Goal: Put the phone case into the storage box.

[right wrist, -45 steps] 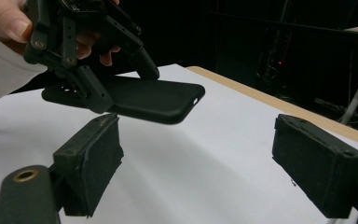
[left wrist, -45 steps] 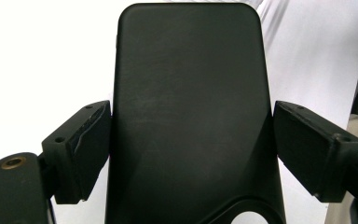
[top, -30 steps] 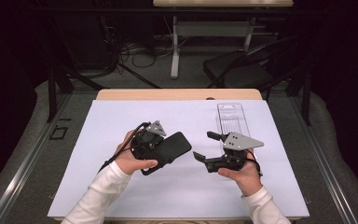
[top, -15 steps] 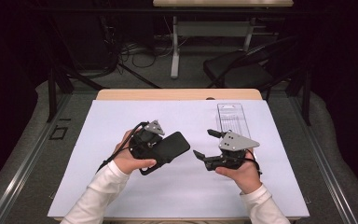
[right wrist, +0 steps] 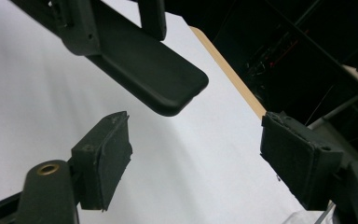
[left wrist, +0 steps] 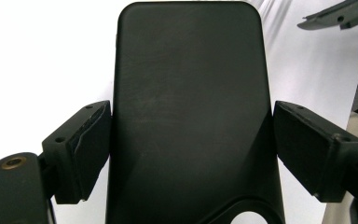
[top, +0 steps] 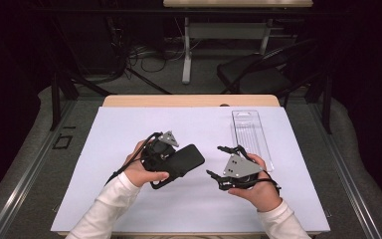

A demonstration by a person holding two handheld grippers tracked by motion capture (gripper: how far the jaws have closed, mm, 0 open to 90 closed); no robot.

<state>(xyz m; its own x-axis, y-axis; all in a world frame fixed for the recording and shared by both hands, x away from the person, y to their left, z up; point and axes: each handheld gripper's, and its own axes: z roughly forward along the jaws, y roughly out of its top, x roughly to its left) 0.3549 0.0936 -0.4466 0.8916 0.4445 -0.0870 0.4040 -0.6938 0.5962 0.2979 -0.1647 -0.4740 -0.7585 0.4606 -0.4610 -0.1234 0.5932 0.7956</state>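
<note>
A black phone case (top: 190,158) is held just above the white sheet, its rounded end pointing right. My left gripper (top: 178,163) is shut on it, a pad on each long edge, as the left gripper view shows with the case (left wrist: 189,93) between the pads (left wrist: 86,144). My right gripper (top: 214,160) is open a short way to the right of the case, jaws spread wide and pointing at it. The right gripper view has the case's end (right wrist: 163,84) hovering above and beyond my right gripper (right wrist: 191,158), with nothing between its pads.
A white sheet (top: 129,124) covers the wooden table (top: 189,101). A clear plastic tray (top: 251,132) lies at the back right, just beyond the right hand. Past the table's far edge are a dark chair (top: 258,74) and cables on the floor.
The right gripper has rolled and shifted slightly left toward the case, its jaws now spread one above the other. The left gripper and case have barely moved.
</note>
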